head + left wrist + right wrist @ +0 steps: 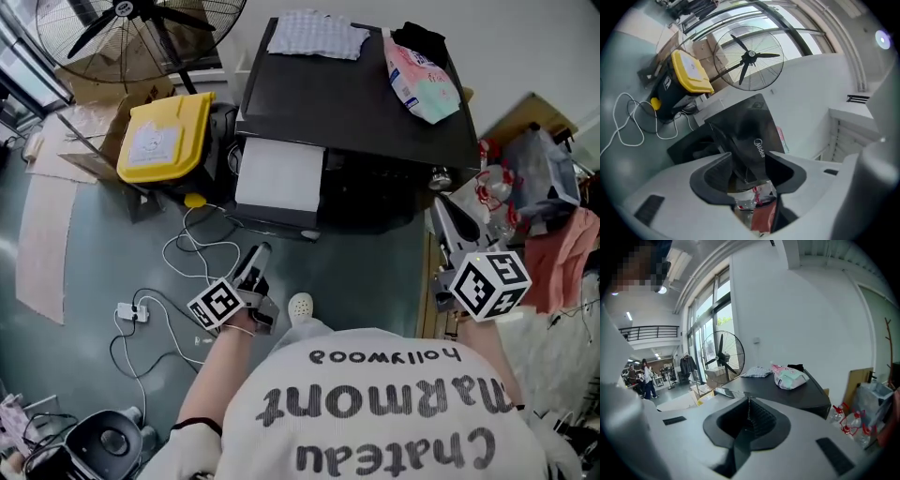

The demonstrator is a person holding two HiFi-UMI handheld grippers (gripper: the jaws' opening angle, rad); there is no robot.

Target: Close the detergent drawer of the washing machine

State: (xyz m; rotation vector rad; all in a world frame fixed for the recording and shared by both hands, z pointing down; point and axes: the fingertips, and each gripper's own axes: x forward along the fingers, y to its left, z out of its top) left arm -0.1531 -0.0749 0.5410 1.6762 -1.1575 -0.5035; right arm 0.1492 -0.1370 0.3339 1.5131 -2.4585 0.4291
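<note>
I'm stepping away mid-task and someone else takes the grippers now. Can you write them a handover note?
Left gripper: jaws apart, empty, pointed at the washing machine, not touching it.
Right gripper: jaws together, empty, near the machine's right front corner.
Detergent drawer: the white panel jutting from the machine's front left looks like it, still out.
Done: nothing yet. Left: push the drawer in flush.

Black washing machine point(356, 94), white drawer point(278, 175) open

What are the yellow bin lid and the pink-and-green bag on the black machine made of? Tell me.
Yellow bin lid: likely moulded plastic, smooth with rounded edges. Pink-and-green bag: probably thin plastic film, glossy, crinkled, printed.
</note>
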